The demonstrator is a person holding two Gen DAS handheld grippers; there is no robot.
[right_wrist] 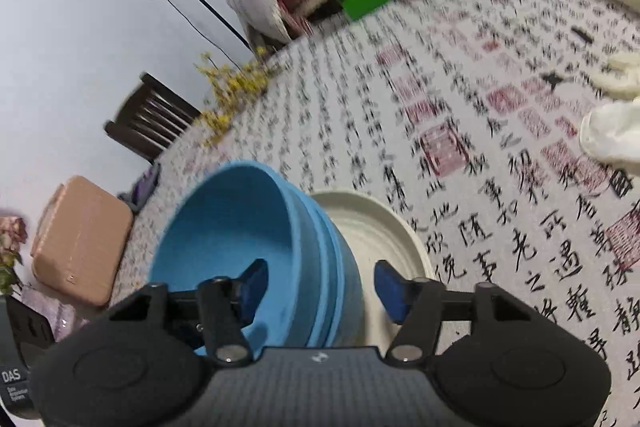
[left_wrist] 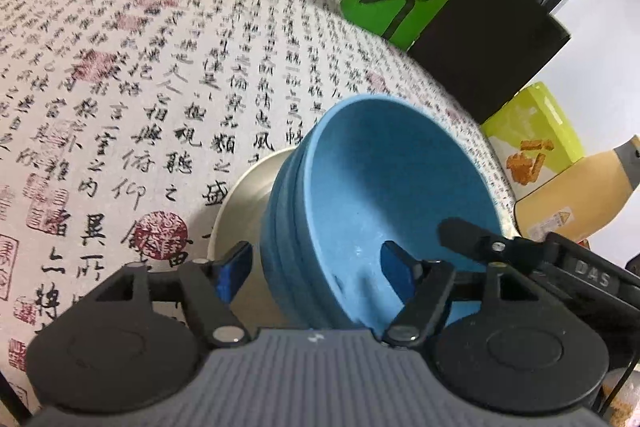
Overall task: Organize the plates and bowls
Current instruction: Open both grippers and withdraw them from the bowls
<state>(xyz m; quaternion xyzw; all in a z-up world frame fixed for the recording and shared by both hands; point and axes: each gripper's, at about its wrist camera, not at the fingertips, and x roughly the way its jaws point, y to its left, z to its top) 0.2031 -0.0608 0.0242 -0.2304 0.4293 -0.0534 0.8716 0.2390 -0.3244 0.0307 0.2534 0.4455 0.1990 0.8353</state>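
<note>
A nested stack of blue bowls [left_wrist: 384,203] sits on a cream plate [right_wrist: 376,227] near the table's edge, both grippers [left_wrist: 316,275] [right_wrist: 320,287] straddling opposite walls, jaws parted; likely light, rigid, best held by the rim

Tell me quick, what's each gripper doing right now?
Left gripper: open, straddling the blue bowls' rim.
Right gripper: open, straddling the opposite rim.

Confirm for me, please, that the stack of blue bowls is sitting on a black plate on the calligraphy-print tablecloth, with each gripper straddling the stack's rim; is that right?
Not quite: the plate under the blue bowls is cream-white, not black, as the right wrist view shows plainly. The rest holds: the stack sits on it on the calligraphy-print tablecloth, and the left gripper and right gripper each straddle the stack's rim.
</note>
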